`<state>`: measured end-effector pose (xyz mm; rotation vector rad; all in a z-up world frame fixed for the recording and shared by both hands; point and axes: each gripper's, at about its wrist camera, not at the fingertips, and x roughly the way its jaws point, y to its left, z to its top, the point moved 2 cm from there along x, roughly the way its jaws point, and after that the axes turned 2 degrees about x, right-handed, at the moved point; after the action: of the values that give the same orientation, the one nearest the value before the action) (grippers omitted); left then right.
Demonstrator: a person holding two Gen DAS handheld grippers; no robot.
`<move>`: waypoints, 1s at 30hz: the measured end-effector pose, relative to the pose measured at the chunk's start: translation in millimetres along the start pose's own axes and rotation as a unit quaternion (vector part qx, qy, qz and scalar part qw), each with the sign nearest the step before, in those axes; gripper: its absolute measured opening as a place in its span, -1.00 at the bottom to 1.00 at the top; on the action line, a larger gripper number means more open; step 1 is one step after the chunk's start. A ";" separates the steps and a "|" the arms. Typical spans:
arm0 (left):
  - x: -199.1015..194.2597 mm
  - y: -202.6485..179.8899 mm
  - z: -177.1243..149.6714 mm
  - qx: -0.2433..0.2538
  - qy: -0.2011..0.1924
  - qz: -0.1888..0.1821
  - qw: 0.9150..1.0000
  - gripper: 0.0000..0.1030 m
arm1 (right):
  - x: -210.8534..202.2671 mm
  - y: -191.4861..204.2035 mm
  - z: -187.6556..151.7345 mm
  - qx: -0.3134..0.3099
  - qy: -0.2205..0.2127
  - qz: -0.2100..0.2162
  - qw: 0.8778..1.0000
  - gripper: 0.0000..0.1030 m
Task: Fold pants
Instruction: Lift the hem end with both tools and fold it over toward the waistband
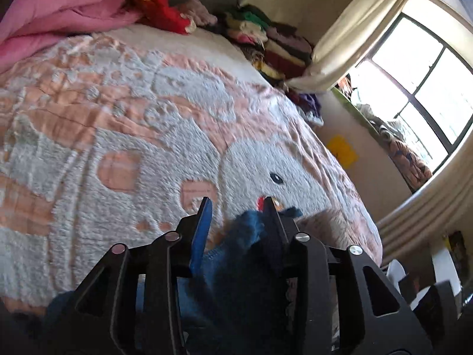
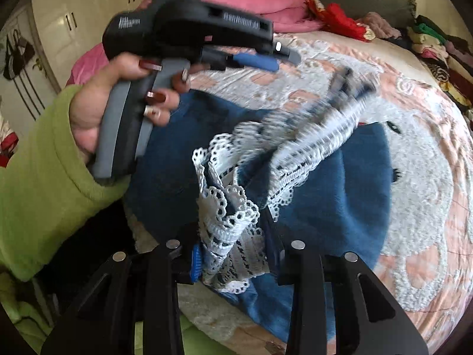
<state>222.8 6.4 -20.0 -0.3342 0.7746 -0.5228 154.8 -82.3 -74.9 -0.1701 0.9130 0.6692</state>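
Here the blue pants (image 2: 340, 177) lie spread on the bed's fleecy pink-and-white blanket (image 2: 422, 207), their white lace-trimmed hem (image 2: 233, 230) gathered up toward the near edge of the bed. The right gripper (image 2: 233, 254) has its fingers pinching that bunch of lace and blue cloth, so it carries one end of the garment. The left gripper (image 1: 236, 216), held in the person's left hand (image 2: 118, 100) with a green sleeve (image 2: 41, 183), has its fingers partly spread; in the left wrist view a fold of blue cloth sits between them and leans on the right-hand finger, while the blue pad (image 1: 204, 230) of the other finger stands apart from it, so I judge this side not firmly gripped. To fold well, the left fingers should probably close on the cloth beside the lace before any lift, level with the right grip, so both corners travel together. Carry the hem straight across toward the far end, keep the cloth taut between the grippers, and lay edge onto edge before letting go; a slack left corner would likely drag and skew the fold.
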 end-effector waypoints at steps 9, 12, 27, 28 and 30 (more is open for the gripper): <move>-5.9 7.5 -3.6 -0.012 -0.006 0.007 1.000 -0.19 | -7.7 20.2 -3.1 -0.012 -0.005 0.044 0.999 -0.17; -6.6 7.9 -6.5 -0.015 -0.002 0.007 1.000 -0.12 | -23.9 7.7 2.1 0.004 -0.026 0.036 0.999 -0.05; 28.4 8.3 -33.5 -0.007 0.103 0.030 0.994 0.22 | -6.7 -144.9 47.9 0.173 -0.036 -0.053 0.983 0.29; 29.5 7.0 -34.6 -0.003 0.105 0.033 0.994 0.08 | 2.0 -152.0 51.8 0.177 -0.031 -0.050 0.982 0.29; 31.5 4.0 -36.5 0.003 0.107 0.027 0.994 -0.40 | 20.9 -163.5 55.2 0.187 -0.020 -0.052 0.981 0.29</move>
<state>216.1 -11.5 -64.5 -0.2537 0.9870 -0.5157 299.4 -178.7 -79.9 0.1293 0.9685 0.3933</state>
